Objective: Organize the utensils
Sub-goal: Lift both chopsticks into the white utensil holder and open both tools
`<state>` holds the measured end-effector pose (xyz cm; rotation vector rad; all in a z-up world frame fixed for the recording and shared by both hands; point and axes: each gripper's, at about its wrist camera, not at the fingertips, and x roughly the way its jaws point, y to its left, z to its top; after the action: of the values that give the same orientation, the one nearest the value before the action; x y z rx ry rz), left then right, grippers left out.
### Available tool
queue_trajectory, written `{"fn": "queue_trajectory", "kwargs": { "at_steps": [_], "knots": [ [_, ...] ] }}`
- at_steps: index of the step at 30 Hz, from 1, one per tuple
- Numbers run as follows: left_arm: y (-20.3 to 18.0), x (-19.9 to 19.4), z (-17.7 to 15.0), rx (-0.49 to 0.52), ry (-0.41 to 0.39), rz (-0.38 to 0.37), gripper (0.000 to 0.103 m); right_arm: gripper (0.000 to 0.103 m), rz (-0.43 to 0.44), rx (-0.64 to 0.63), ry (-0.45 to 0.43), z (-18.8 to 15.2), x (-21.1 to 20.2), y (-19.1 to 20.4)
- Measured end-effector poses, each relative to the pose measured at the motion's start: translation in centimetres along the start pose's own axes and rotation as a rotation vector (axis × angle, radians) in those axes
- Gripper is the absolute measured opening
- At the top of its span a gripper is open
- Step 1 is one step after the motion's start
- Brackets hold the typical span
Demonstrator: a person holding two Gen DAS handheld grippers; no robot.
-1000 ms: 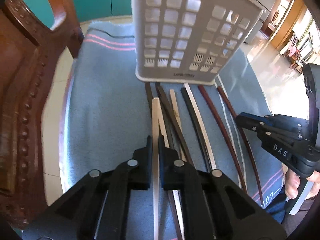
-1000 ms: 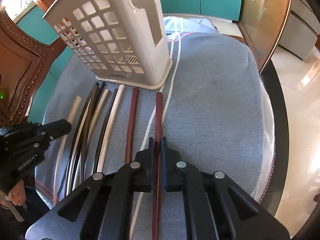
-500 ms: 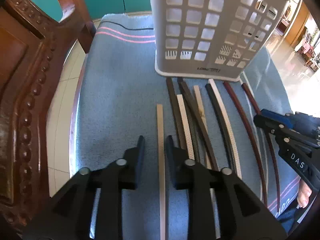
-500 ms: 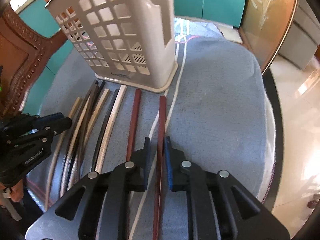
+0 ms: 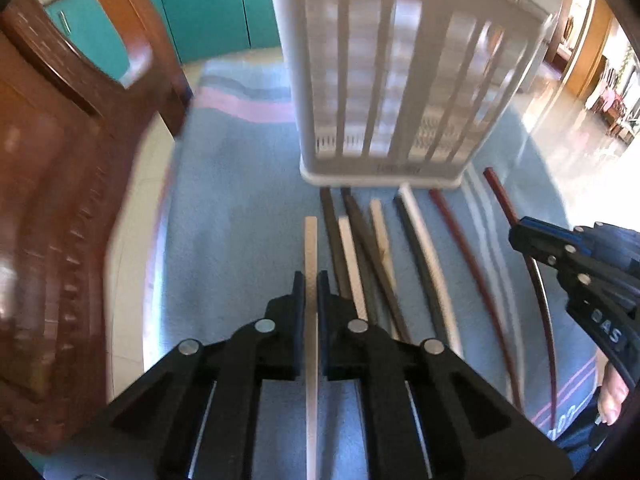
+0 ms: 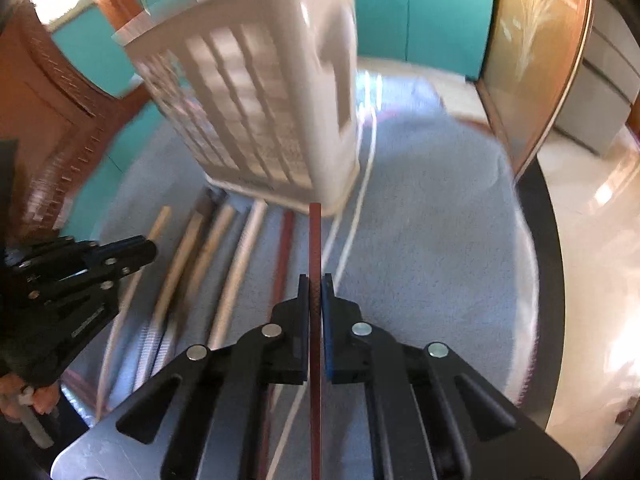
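Observation:
A white lattice utensil holder [image 5: 404, 80] stands upright on a blue cloth [image 5: 240, 208]; it also shows in the right wrist view [image 6: 256, 96]. Several chopsticks lie in a row in front of it [image 5: 424, 248]. My left gripper [image 5: 311, 280] is shut on a white chopstick [image 5: 311, 248] that points toward the holder. My right gripper [image 6: 315, 280] is shut on a dark red chopstick [image 6: 315, 240], lifted off the cloth, tip near the holder's base. Each gripper shows in the other's view: the right one [image 5: 520, 236] and the left one [image 6: 148, 248].
A carved wooden chair [image 5: 60, 184] stands at the left of the cloth. Teal cabinet doors [image 6: 424, 8] are behind. The dark table rim [image 6: 548, 240] curves along the right, with shiny floor beyond. A second dark red chopstick [image 6: 284, 248] lies beside the held one.
Both grippers closed on their chopsticks after being slightly open half a second ago. Both have lifted and moved toward the holder; the views are motion-blurred.

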<state>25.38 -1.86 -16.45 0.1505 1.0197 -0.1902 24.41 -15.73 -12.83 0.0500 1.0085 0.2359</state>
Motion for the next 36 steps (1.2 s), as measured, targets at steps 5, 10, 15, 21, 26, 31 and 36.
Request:
{"fn": "queue_trajectory", "kwargs": {
  "at_steps": [5,10,15,21,26,31,36],
  "knots": [
    [-0.1,-6.5,0.2,0.006,-0.162,-0.015,0.007,0.006,0.067,-0.058,-0.168,0.4,-7.8,1.4],
    [-0.3,-13.4,-0.1,0.026,-0.333,-0.027,0.007,0.006,0.101,-0.071,-0.319,0.7,-14.5,1.8],
    [0.5,-20.0,2.5,0.012,-0.493,-0.05,0.007,0.006,0.137,-0.003,-0.468,3.8,-20.0,0.7],
    [3.0,-25.3,8.0,-0.073,-0.662,-0.093,0.007,0.007,0.163,0.118,-0.642,9.2,-23.3,-1.5],
    [4.3,-25.0,10.3,-0.201,-0.733,-0.107,0.007,0.007,0.126,0.193,-0.705,11.0,-21.6,-1.9],
    [4.2,-21.0,12.2,-0.248,-0.794,-0.075,0.007,0.006,-0.001,0.155,-0.645,12.3,-16.4,-0.9],
    [2.8,-16.8,13.5,-0.225,-0.701,-0.057,0.007,0.006,-0.058,0.096,-0.571,11.8,-12.7,0.2]
  ]
}}
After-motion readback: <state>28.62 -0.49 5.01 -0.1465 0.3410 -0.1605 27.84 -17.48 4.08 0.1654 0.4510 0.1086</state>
